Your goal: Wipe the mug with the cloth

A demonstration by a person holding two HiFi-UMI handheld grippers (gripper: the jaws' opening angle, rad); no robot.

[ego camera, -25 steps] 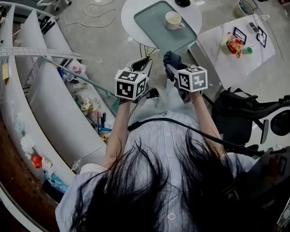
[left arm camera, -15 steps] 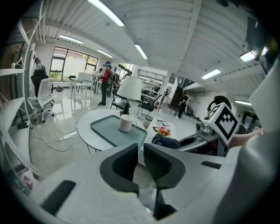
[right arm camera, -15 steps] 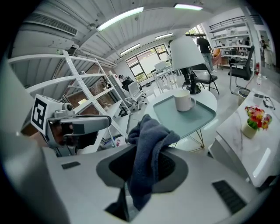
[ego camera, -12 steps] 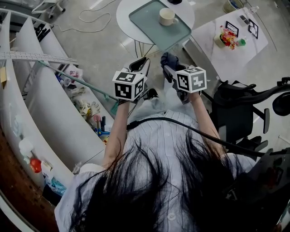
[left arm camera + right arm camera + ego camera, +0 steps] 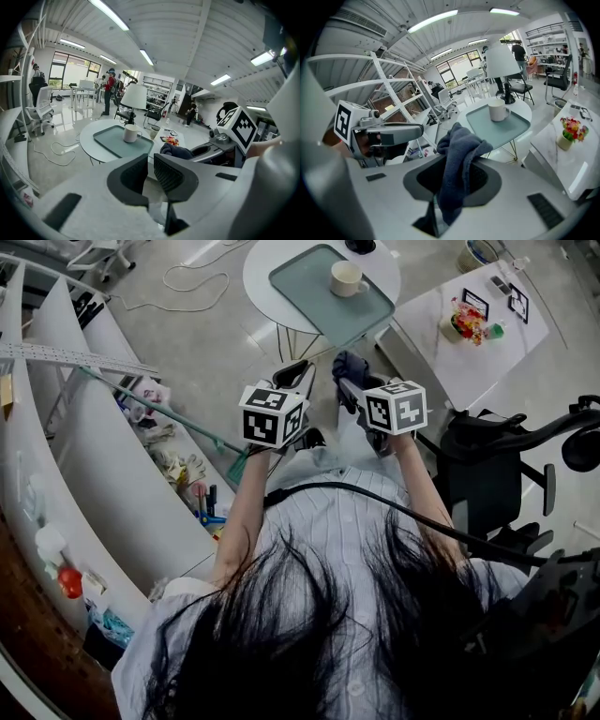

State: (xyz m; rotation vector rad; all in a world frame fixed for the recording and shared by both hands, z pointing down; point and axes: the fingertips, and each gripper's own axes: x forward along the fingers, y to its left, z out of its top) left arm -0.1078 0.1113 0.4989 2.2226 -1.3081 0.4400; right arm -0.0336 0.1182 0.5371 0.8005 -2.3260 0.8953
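Cloth (image 5: 459, 154): clamped in right gripper (image 5: 458, 168), draped over its jaws, unchanged over the last second. Left gripper (image 5: 150, 165): jaws nearly together, empty. Mug (image 5: 347, 277): upright near tray's (image 5: 305, 292) far edge, well apart from both grippers as before; wiping not begun.

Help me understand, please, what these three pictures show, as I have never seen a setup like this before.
There is no robot here: a person holds a two-jaw gripper in each hand. One picture comes from a camera on the person's head, looking steeply down. The other two come from cameras riding on each gripper, looking along its jaws. The cubes with square markers are parts of the grippers.

Ahead, a white mug stands on a green tray on a round table. The right gripper is closed on a dark blue cloth. The left gripper holds nothing, its jaws almost together. Neither touches the mug.
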